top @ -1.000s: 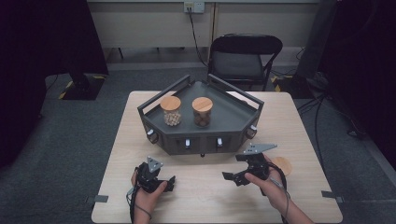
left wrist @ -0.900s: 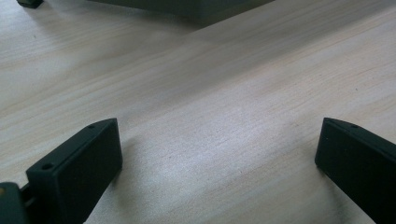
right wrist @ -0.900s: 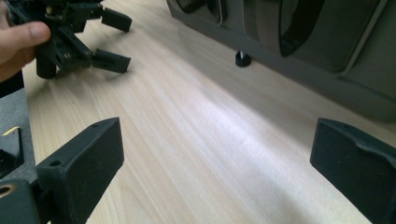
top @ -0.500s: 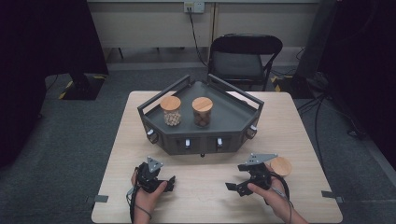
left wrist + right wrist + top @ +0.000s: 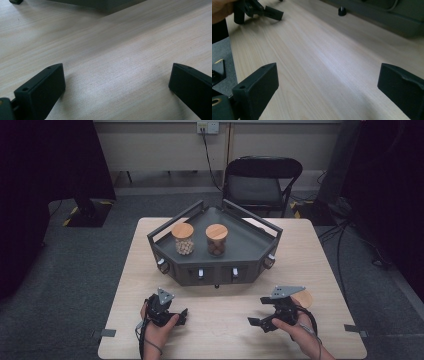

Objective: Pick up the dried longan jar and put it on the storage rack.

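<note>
Moved: my right gripper [image 5: 260, 322] has come back toward me and out to the right since a second ago, when it sat closer to the tray front; my left gripper [image 5: 179, 316] has stayed put.
Table: light wood table [image 5: 220, 340], long axis running left-right across the high view, grey carpet around it.
Chair: black folding chair [image 5: 261, 182] behind the far table edge, seat facing the table.
Tray: dark grey angular tray [image 5: 250, 240] on the far half of the table, long axis left-right, flat front with small knobs facing me, pointed back toward the chair.
Jars: two clear jars on the tray floor, both upright with round wooden lids; jar with pale contents [image 5: 183, 239] on the left, jar with dark contents [image 5: 216, 239] just beside it on the right, not touching.
Left gripper: in my left hand [image 5: 161, 327] near the front-left table edge, jaws pointing right toward table centre; jaws spread wide, nothing but bare wood between them in the left gripper view.
Right gripper: in my right hand [image 5: 300, 330] near the front-right edge, jaws pointing left toward the other gripper; jaws wide apart, nothing held.
Disc: small round wooden disc [image 5: 304, 299] flat on the table just beside my right gripper, partly hidden by its grey plate.
</note>
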Tool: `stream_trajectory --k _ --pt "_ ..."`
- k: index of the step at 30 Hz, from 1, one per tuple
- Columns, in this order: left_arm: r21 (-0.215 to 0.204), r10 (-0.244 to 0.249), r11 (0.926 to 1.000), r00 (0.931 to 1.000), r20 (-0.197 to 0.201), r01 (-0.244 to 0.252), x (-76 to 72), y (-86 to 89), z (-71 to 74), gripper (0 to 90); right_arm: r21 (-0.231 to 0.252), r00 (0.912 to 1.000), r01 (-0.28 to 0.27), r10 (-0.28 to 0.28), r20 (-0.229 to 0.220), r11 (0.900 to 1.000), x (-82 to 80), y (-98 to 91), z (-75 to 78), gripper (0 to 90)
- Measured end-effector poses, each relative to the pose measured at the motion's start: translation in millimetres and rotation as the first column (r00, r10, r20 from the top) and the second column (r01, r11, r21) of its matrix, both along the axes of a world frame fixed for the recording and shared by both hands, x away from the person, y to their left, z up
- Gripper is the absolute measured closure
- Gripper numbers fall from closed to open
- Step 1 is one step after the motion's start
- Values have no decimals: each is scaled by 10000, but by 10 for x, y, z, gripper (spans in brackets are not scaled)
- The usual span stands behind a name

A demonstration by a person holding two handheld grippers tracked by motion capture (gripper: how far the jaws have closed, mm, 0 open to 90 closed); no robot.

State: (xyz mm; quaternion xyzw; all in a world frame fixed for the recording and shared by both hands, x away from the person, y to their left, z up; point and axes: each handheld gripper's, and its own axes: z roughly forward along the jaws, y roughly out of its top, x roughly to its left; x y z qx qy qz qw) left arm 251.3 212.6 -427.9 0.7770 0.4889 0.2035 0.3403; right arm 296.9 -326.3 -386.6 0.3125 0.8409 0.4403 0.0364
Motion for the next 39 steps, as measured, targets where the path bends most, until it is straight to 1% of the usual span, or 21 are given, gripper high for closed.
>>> stream_trajectory --k 3,9,11,16,18,24,31,36,39 --pt "-3 3 10000 10000 2 -3 0 0 -1 0 -20 9998 48 -47 195 10000 -23 -43 85 21" --pt "-3 3 10000 10000 1 -3 0 0 0 0 -129 9982 291 -283 530 9995 -65 -131 177 20" --pt "-1 0 10000 10000 -1 0 0 0 0 0 -93 9977 371 -365 566 9993 -71 -180 209 20" --pt "-1 1 10000 10000 1 -1 0 0 0 0 -213 9959 524 -507 756 9984 -100 -266 273 19" --pt "-1 1 10000 10000 1 -1 0 0 0 0 -295 9942 628 -600 889 9976 -121 -296 288 19" --pt "-3 1 10000 10000 0 -1 0 0 0 0 -290 9917 825 -792 1008 9962 -143 -427 309 18" --pt "-4 2 10000 10000 3 -2 0 0 -1 0 -488 9865 1139 -1071 1236 9923 -186 -552 348 19" --pt "-3 2 10000 10000 2 -2 0 0 -1 0 -466 9819 1390 -1316 1363 9892 -230 -659 349 22" --pt "-3 3 10000 10000 2 -3 0 0 -1 0 -377 9795 1566 -1503 1338 9869 -246 -739 335 21"
